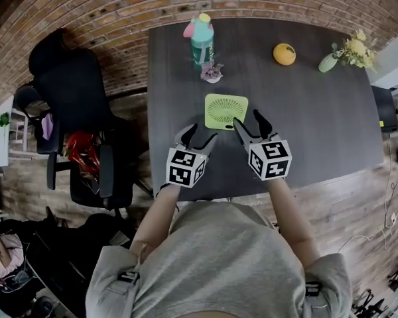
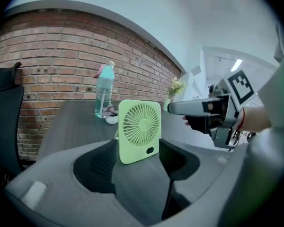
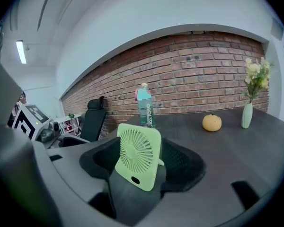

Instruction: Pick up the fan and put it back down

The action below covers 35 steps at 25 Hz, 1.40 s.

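Fan (image 1: 226, 110) stands upright on the bench (image 1: 318, 124), face toward the person, just ahead of and between the two grippers. Left gripper (image 1: 198, 138) and right gripper (image 1: 251, 126) have their fingers (image 1: 188, 133) wide apart, empty; the right is nearer, almost beside its edge.

We see a small pale green square plastic fan (image 1: 226, 110) (image 2: 139, 130) (image 3: 138, 155) with rounded corners, a round grille of fine radial slats filling most of its face and a small dark oval mark under the grille. It stands upright on the dark grey counter (image 1: 318, 124), leaning back a little on a prop behind it. It sits near the middle of the counter, towards our edge, with its face turned to us.
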Each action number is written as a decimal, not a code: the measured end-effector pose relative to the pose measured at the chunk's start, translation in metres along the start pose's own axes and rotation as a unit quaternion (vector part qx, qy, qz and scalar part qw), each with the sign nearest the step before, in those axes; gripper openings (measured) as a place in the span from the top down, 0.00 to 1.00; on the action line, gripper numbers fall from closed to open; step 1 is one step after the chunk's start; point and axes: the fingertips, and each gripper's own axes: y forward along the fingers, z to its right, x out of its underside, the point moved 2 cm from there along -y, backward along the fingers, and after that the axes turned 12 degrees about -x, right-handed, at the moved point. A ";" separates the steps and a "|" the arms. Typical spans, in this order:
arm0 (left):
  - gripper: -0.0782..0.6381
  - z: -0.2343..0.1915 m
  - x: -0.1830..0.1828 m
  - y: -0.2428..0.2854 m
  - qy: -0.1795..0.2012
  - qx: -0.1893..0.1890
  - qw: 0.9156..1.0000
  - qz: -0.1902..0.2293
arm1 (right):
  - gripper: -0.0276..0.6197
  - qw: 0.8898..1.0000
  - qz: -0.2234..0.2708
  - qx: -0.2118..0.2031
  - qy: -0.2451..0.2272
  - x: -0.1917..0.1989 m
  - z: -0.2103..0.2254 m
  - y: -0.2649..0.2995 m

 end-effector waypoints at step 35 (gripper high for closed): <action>0.49 0.002 0.034 0.094 0.047 0.063 0.993 -0.084 | 0.55 0.997 -0.062 -0.034 0.008 0.015 0.025 0.060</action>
